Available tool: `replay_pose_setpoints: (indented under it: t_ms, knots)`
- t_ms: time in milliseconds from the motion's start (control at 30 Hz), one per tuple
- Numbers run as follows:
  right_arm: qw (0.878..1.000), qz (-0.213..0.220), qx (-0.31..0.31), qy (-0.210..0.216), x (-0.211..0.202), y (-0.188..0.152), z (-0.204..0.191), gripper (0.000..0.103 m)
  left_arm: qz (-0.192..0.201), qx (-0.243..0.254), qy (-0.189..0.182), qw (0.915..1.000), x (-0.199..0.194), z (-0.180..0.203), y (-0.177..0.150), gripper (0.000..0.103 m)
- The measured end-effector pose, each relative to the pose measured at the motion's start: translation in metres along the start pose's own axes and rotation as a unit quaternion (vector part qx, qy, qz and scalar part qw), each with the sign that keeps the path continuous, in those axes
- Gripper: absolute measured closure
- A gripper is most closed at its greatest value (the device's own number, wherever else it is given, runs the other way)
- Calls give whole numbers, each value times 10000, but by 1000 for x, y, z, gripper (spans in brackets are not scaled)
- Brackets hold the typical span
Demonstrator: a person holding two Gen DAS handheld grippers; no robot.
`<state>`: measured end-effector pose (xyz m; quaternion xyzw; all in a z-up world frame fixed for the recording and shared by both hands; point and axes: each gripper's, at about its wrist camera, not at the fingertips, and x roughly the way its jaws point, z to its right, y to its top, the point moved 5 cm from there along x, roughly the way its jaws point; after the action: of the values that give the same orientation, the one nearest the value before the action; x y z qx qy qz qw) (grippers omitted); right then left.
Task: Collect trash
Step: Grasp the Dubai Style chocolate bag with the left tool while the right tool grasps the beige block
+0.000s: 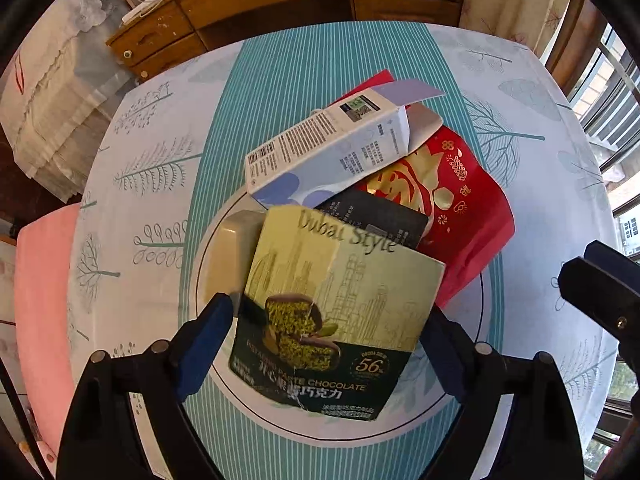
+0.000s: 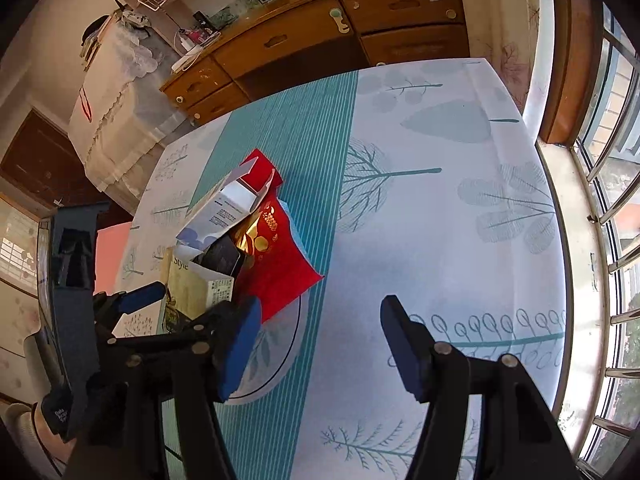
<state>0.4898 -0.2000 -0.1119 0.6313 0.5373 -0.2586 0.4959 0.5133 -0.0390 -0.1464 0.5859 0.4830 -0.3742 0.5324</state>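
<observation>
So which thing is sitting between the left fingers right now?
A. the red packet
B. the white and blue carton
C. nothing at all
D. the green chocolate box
D: the green chocolate box lies between the two blue pads of the left fingers, while the red packet and the white and blue carton lie farther off.

A plate [image 1: 208, 264] sits on the table [image 1: 540, 208], on the cloth's striped middle band; on it lies a heap of packaging; the chocolate box [image 1: 340, 304] lies nearest in the left wrist view, between the left gripper [image 1: 332, 344] fingers; behind it a dark packet [image 1: 380, 220] pokes out, partly under the carton [image 1: 332, 148], which lies tilted across the top; the foil pouch [image 1: 460, 208] lies beneath both, reaching off the plate's right; the right gripper [image 2: 316, 340] hangs over the table right of the heap; a wooden dresser [image 2: 360, 20] stands beyond the table's far edge.
</observation>
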Motion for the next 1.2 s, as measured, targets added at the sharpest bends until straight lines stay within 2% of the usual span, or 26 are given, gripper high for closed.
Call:
replay_pose_setpoints:
  t_ms: [33,200,233,333,633,933,1200]
  knots:
    - [10000,-22,-8,31,1,-1,-1,44,47,6,-11,10000,-2,0,0,22]
    - [9997,-96,-41,223,6,-3,-11,48,29,-203,-397,9990,-11,-9,-6,28]
    - [9996,-104,-63,267,7,-3,-14,48,81,-238,-399,9989,-15,-12,-9,35]
    - [9991,-132,-164,358,8,-3,-24,48,149,-309,-583,9977,-28,-19,-16,42]
    - [9952,-286,-575,736,21,0,-74,54,250,-1151,-1182,9860,-58,-62,-40,48]
    - [9910,-375,-888,927,37,12,-119,54,350,-1950,-1175,9731,-67,-119,-60,50]
    - [9894,-665,-691,1091,67,28,-145,54,428,-2484,-1109,9613,-64,-154,-72,50]
